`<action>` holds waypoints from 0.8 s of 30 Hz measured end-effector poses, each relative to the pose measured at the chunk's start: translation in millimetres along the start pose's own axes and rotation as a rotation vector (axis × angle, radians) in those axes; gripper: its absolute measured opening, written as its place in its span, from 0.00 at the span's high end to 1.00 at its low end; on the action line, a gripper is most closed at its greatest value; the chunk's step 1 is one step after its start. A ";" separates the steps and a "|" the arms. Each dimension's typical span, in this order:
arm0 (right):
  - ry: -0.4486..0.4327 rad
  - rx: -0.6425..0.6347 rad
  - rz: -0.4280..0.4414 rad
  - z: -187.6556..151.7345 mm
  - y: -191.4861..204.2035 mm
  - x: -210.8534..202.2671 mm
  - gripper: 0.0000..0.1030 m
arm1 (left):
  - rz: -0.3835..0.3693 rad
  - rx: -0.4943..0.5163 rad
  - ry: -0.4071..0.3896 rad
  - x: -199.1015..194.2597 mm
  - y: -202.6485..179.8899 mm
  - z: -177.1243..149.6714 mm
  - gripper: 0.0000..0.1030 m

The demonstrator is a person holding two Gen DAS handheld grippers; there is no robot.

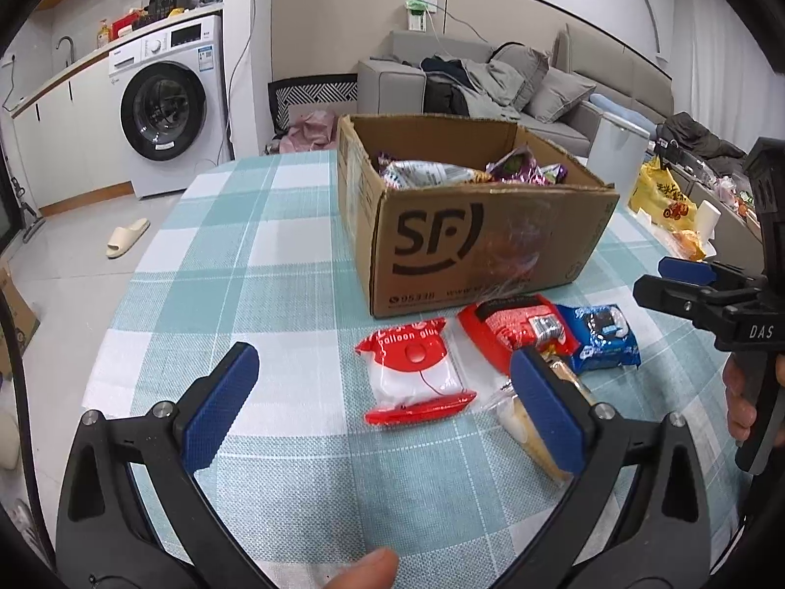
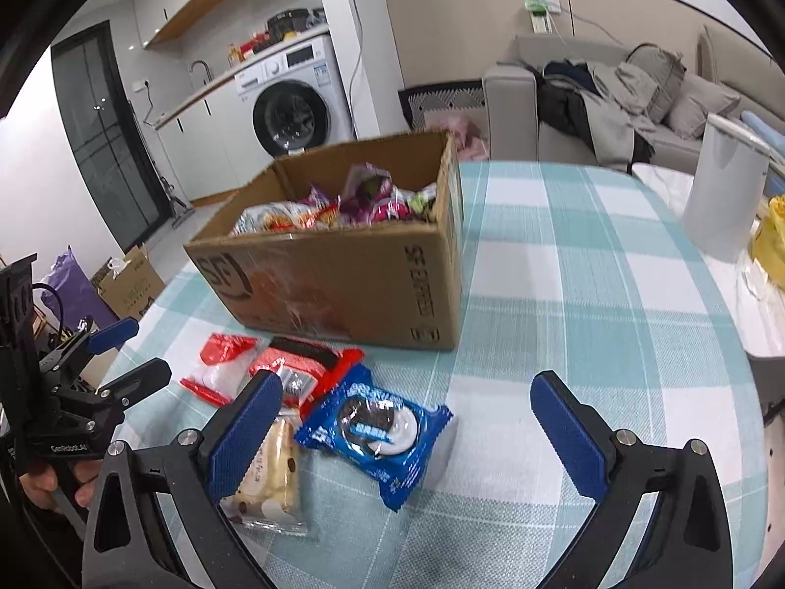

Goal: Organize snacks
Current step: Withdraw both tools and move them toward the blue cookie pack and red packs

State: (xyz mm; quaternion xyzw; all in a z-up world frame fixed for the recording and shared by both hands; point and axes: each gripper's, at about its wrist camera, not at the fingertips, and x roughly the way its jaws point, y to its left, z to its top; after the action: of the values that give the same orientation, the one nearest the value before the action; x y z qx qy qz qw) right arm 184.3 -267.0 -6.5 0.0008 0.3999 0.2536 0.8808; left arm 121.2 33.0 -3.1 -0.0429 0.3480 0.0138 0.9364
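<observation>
Both held low over table, level, aimed at box; left gripper and right gripper wide apart, gripping nothing, packets below

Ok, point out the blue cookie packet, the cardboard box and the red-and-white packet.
blue cookie packet (image 2: 375, 429): right wrist view, on the cookie picture at its middle.
cardboard box (image 1: 471, 245): left wrist view, on its printed front wall.
red-and-white packet (image 1: 417, 373): left wrist view, on its white middle below the red disc.

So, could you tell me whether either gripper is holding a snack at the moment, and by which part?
Nothing is held. The left gripper and the right gripper both hang open above the table, with the packets lying loose in front of the cardboard box.
</observation>
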 end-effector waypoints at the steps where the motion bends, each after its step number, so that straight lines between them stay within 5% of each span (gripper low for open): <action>1: 0.016 0.001 -0.007 -1.2 -0.2 3.3 0.00 | 0.002 0.001 0.007 2.7 -0.2 -0.2 0.01; 24: 0.159 -0.008 -0.024 -20.5 12.2 48.7 0.00 | 0.013 -0.012 0.095 47.6 10.4 -7.9 0.01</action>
State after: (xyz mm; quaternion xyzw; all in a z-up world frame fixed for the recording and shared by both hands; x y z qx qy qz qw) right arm 191.2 -238.8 -52.2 -0.0277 0.4678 0.2441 0.8490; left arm 151.5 42.5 -40.9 -0.0467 0.3924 0.0201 0.9184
